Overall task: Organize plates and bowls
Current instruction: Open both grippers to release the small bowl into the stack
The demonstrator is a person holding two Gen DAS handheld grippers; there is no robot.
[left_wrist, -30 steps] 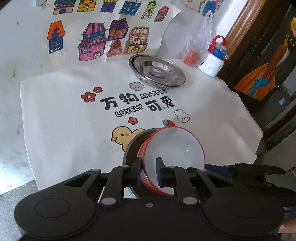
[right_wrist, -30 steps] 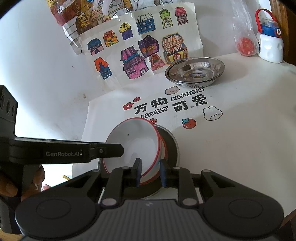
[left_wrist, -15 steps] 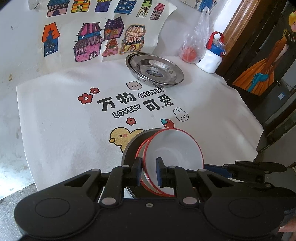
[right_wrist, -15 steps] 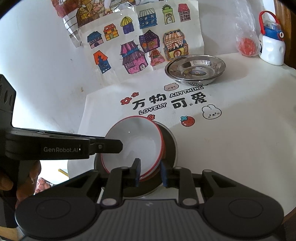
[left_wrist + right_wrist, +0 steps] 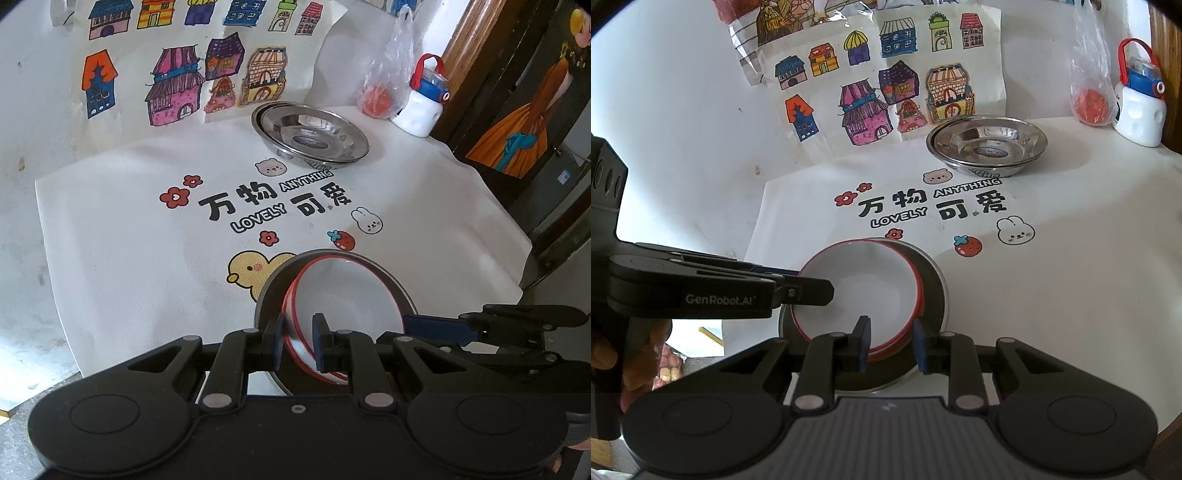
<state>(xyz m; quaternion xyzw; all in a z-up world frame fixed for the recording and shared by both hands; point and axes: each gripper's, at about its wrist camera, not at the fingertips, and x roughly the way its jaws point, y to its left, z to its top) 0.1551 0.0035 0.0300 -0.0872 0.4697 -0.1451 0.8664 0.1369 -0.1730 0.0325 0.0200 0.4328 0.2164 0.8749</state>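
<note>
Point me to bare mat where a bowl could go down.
Freest is the left side of the mat, between the flowers and the mat's near edge. There is also room on the right between the rabbit and the bottle. The near centre is crowded: both grippers at the red-rimmed bowls in the grey plate. The steel dishes fill the back.

Left hand-held gripper (image 5: 298, 341) angled down, jaws nearly closed, right hand-held gripper (image 5: 892, 345) angled down, jaws slightly wider

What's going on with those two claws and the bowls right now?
Left gripper pinching white red-rimmed bowls at the rim. Right gripper straddling the opposite rim, grip unclear. Bowls sit in dark steel-rimmed plate. Nothing in the way.
</note>
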